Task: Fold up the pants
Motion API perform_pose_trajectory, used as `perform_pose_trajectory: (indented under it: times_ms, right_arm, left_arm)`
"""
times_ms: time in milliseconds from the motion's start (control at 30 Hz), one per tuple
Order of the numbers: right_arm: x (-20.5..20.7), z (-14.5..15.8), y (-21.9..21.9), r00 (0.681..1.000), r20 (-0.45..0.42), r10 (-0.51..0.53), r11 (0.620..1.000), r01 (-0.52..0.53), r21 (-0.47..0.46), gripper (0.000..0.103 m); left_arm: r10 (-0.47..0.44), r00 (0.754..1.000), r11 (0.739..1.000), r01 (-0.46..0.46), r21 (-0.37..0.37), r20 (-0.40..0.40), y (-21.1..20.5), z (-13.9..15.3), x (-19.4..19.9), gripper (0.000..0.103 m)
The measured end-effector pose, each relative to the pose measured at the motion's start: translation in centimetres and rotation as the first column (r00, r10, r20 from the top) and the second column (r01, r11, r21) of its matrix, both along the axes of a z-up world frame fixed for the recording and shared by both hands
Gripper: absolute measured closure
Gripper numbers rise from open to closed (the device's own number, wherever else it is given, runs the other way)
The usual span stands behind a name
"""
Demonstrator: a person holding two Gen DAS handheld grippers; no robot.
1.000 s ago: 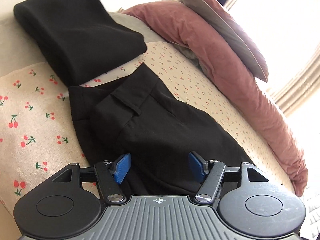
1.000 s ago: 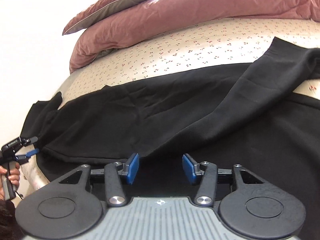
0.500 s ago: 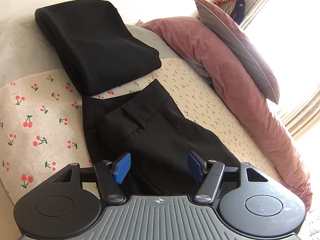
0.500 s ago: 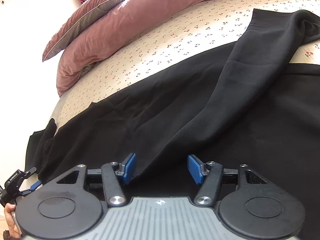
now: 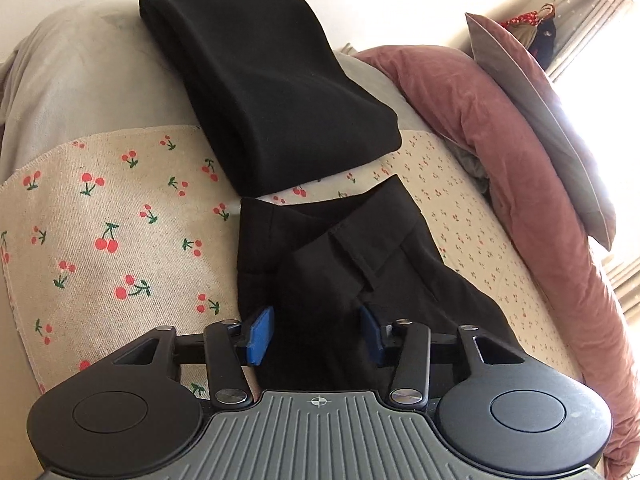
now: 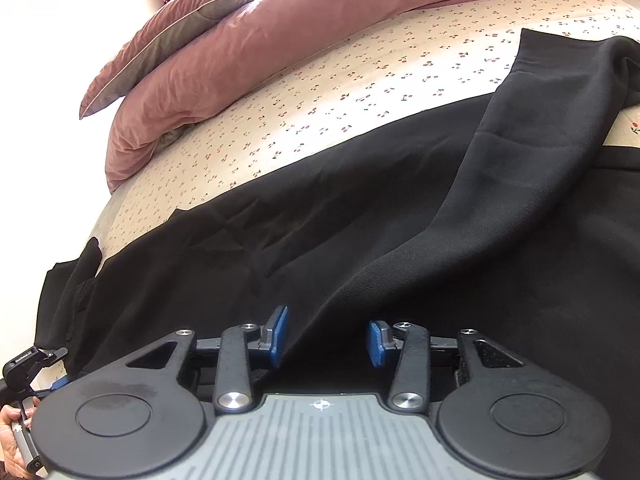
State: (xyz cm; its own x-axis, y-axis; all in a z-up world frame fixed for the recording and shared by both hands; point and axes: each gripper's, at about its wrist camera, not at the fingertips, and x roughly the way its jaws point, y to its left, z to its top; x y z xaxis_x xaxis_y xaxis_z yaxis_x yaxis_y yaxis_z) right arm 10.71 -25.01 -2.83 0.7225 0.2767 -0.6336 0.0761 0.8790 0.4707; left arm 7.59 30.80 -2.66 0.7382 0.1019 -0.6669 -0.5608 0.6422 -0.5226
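A person leans two handheld grippers down at a slant over one pair of black pants (image 5: 360, 272) spread on a bed (image 5: 120, 240) with a cherry-print sheet. The left gripper (image 5: 316, 334) noses into the waistband end, its blue fingers (image 5: 260, 334) having just been closing with a bunched fold of the dark cloth between them; whether the pads yet pinch it cannot be told. The right gripper (image 6: 326, 338) sits low over the legs (image 6: 400, 240), its fingers (image 6: 278, 336) likewise just narrowed around a raised ridge of fabric, with a gap showing on the right side. The pants run lengthwise across the near part of the mattress, waistband to the left, one leg end flipped back at the far right. A second, already folded black garment (image 5: 264, 100) lies beyond the waistband, just apart from it. One rose-coloured duvet (image 5: 500, 128) and one pillow (image 5: 532, 120) line the far edge. A hand (image 6: 14, 440) shows at the left gripper's handle.
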Motion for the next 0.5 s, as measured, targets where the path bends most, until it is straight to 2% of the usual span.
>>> perform_pose_trajectory:
  times_ms: [33, 67, 100, 200, 300, 400, 500]
  right_arm:
    - [0.1, 0.0, 0.1, 1.000, 0.003, -0.011, 1.000, 0.011, -0.018, 0.072]
    - [0.0, 0.1, 0.1, 1.000, 0.007, -0.028, 0.999, 0.028, -0.035, 0.088]
    - [0.0, 0.2, 0.2, 0.999, 0.010, -0.035, 0.998, 0.036, -0.054, 0.095]
    - [-0.7, 1.3, 0.8, 0.997, 0.062, -0.038, 0.994, 0.044, -0.102, 0.097]
    - [-1.9, 3.1, 1.2, 0.992, 0.124, -0.038, 0.990, 0.054, -0.133, 0.098]
    - [-3.5, 4.6, 0.8, 0.988, 0.152, -0.033, 0.995, 0.048, -0.091, 0.098]
    - [-5.0, 5.5, 1.3, 0.991, 0.134, -0.001, 0.996, 0.013, -0.084, 0.098]
  left_arm:
    - [-0.003, 1.000, 1.000, 0.003, 0.018, -0.002, -0.2, 0.0, 0.2, 0.070]
    - [-0.004, 1.000, 0.999, 0.004, 0.039, -0.006, -0.5, 0.1, 0.3, 0.072]
    - [-0.011, 1.000, 0.998, 0.011, 0.060, -0.008, -0.7, 0.2, 0.4, 0.076]
    - [-0.032, 0.999, 0.993, 0.032, 0.117, 0.003, -1.4, 1.0, 0.2, 0.081]
    - [-0.062, 0.997, 0.981, 0.050, 0.188, 0.055, -1.9, 2.4, -0.4, 0.083]
    - [-0.057, 0.995, 0.973, 0.038, 0.229, 0.079, -1.6, 3.2, -0.8, 0.083]
    - [-0.033, 0.998, 0.974, 0.020, 0.227, 0.054, -0.6, 3.1, -1.1, 0.083]
